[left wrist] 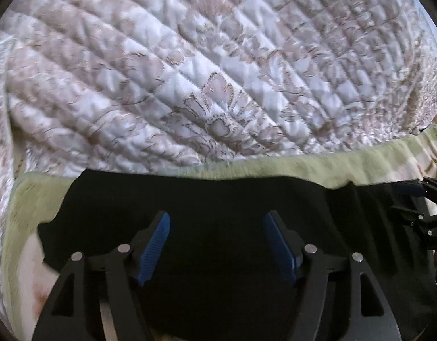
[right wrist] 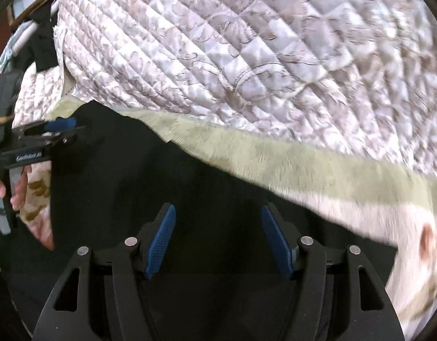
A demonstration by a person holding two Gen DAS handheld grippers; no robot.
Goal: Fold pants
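Black pants point(left wrist: 218, 193) lie flat on a pale blanket with a green border point(left wrist: 303, 167). My left gripper point(left wrist: 217, 216) hovers over the dark cloth with its blue pads wide apart and nothing clamped between them. In the right wrist view the pants point(right wrist: 161, 176) fill the lower middle. My right gripper point(right wrist: 218, 207) stands open above them in the same way, pads clear of the cloth. Each gripper shows in the other's view: the right gripper point(left wrist: 403, 199) at the far right edge, the left gripper point(right wrist: 70, 130) at the left edge. The pants' near part is hidden under the gripper bodies.
A quilted white-and-beige bedcover point(left wrist: 190, 71) spreads beyond the blanket's green border point(right wrist: 303, 167) and fills the upper half of both views point(right wrist: 247, 56). A person's hand point(right wrist: 8, 193) holds the left tool. Dark furniture and a white bar point(right wrist: 28, 34) stand past the bed's far left corner.
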